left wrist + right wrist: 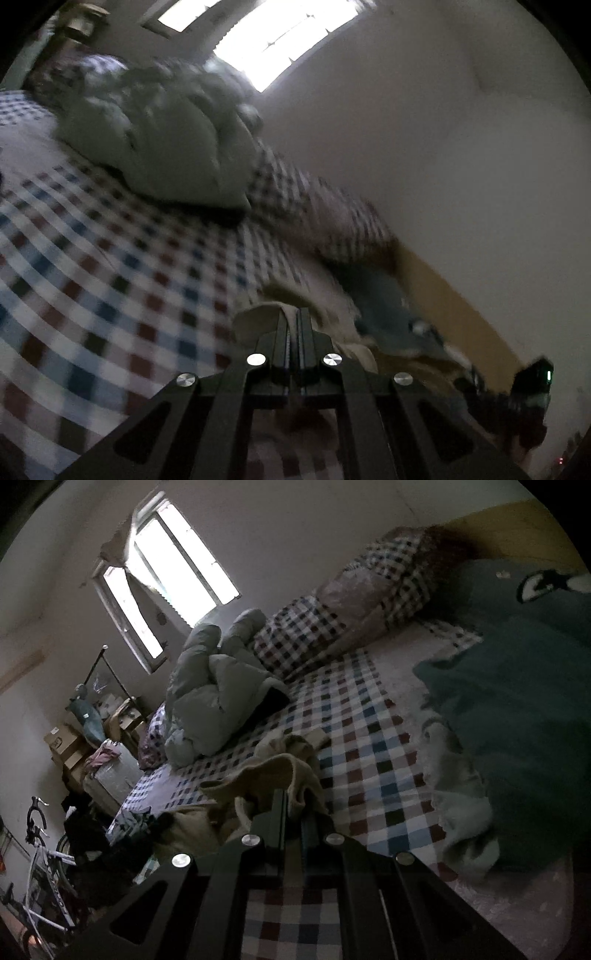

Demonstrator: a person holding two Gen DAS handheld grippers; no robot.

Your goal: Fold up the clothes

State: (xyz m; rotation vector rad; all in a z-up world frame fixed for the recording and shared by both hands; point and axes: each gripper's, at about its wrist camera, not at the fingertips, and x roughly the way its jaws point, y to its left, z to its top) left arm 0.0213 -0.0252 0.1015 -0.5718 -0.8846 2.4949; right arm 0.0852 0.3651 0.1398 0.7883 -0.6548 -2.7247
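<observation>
A beige garment (pixel 273 775) lies bunched on the checked bed sheet (pixel 362 746). My right gripper (pixel 293 797) is shut on a fold of it and holds it up off the bed. In the left wrist view my left gripper (pixel 294 314) is shut on another edge of the same beige garment (pixel 258 321); this view is blurred. A dark teal garment with a white print (pixel 517 686) lies on the bed to the right of the right gripper.
A pale green padded jacket (pixel 214 694) lies heaped at the far side of the bed, also in the left wrist view (pixel 166 140). A checked pillow (pixel 332 627) lies against the wall. A bicycle (pixel 40 849), boxes and clutter stand left of the bed.
</observation>
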